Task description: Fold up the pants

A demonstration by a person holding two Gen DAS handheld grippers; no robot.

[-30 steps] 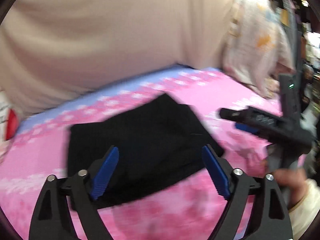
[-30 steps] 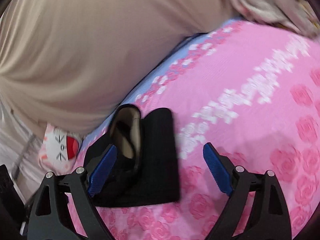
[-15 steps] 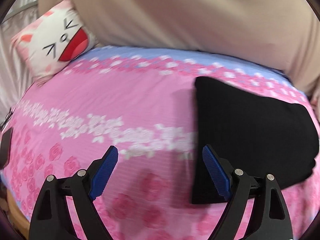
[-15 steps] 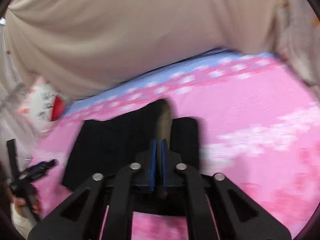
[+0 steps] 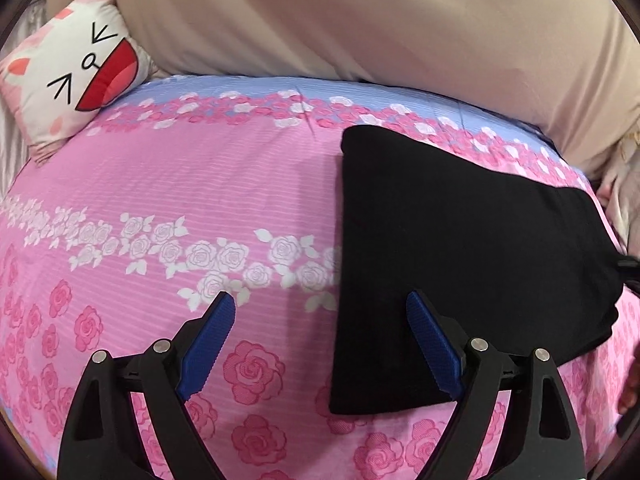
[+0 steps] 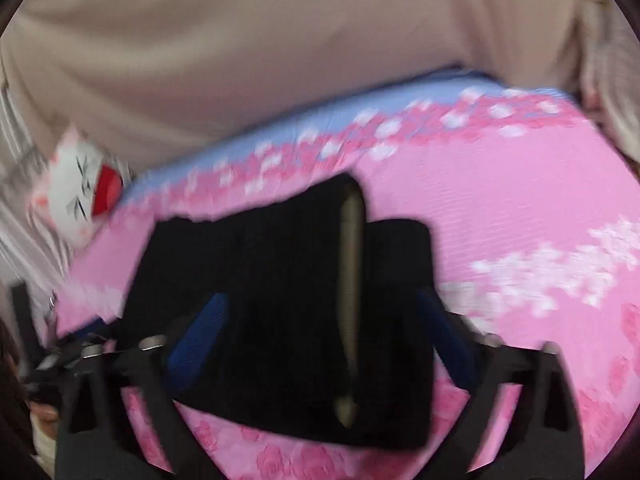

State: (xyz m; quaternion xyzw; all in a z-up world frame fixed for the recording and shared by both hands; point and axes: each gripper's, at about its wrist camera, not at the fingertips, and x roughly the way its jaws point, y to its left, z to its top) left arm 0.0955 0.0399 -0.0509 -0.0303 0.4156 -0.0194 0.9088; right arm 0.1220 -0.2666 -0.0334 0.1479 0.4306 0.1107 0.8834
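Black fabric pants [image 5: 460, 248] folded compact on pink rose-print bed [image 5: 200, 184], apparently finished; left gripper [image 5: 320, 340] spread, empty; right gripper [image 6: 320, 332] opening, released.

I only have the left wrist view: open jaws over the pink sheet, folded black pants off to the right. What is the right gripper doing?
Observer: The right gripper is over the pants, jaws opening. Its pads are not pressing the fabric.
Operator: Is the fold all black from that side too?
Observer: No, a tan strip shows on top of it, running away from the camera.
Operator: Lining or a label?
Observer: Too blurred to tell. It is long and narrow and spans most of the fold.
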